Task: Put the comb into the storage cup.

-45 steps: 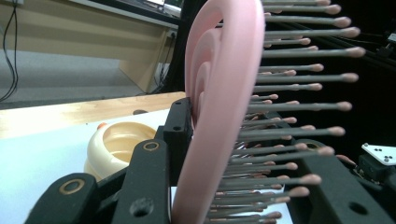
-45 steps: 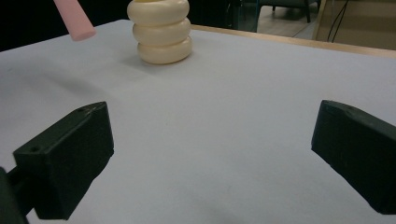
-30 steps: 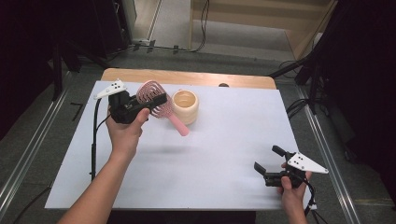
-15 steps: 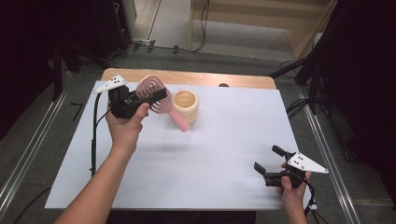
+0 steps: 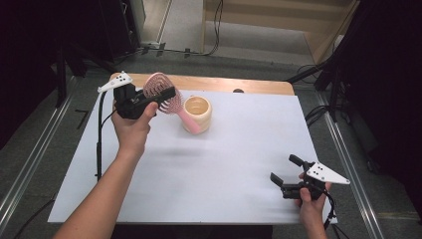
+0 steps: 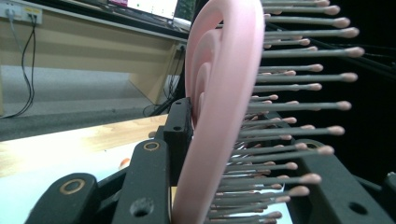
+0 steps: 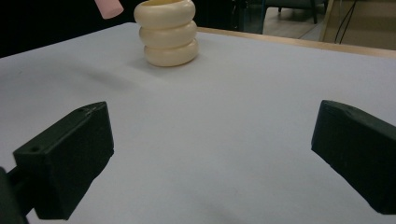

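A pink hairbrush is held clear of the desk at about eleven o'clock in the high view, its handle slanting down toward the cream ribbed cup just beside it. The left gripper is clenched on the brush head: in the left gripper view one of the jaws is seen pressed against the pink back while the other sits among the bristles. The right gripper is rested at about five o'clock, well apart from the brush, its jaws released with nothing between them.

The brush is judged light and stiff in its plastic body, so little force should be needed. The bristle side is judged springy and liable to give under a pad, which could let the head twist in the grip. A firmer hold is expected on the smooth handle or across the head's rim. The glossy plastic may be somewhat slippery. The cup is judged light and easily tipped if struck by the handle.
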`<state>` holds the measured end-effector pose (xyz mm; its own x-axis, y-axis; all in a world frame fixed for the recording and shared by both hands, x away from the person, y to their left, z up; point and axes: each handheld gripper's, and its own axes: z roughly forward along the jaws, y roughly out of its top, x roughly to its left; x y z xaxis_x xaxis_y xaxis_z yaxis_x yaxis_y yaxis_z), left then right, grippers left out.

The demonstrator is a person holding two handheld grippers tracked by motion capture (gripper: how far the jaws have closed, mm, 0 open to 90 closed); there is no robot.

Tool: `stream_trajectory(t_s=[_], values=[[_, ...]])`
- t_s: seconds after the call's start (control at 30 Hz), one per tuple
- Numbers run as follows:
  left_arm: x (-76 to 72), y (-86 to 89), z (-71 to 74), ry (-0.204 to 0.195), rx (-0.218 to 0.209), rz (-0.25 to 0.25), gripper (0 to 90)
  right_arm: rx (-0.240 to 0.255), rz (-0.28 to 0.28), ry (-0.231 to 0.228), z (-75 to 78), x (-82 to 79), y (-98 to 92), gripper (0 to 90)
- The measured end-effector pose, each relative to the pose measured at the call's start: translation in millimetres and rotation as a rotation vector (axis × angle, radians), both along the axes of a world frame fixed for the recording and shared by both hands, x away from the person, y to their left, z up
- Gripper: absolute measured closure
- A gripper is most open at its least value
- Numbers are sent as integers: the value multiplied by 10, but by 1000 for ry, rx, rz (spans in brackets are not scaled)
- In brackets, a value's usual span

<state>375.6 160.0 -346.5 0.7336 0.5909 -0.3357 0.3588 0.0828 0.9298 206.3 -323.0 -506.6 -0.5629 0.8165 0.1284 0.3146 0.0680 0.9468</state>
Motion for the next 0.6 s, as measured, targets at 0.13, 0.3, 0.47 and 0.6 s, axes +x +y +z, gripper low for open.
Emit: stream_trajectory(t_s=[0.13,0.3,0.47,0.6], values=[[55,17,72,-10,-12,8,635,-4,8,-3,10,-4,14,0],[109,13,149,-22,-18,16,635,1,19,-1,7,6,11,0],[188,-5,172,-14,-20,24,635,2,24,-6,24,-1,12,0],[240,-11,171,-14,-18,31,635,4,26,-6,25,-1,15,0]])
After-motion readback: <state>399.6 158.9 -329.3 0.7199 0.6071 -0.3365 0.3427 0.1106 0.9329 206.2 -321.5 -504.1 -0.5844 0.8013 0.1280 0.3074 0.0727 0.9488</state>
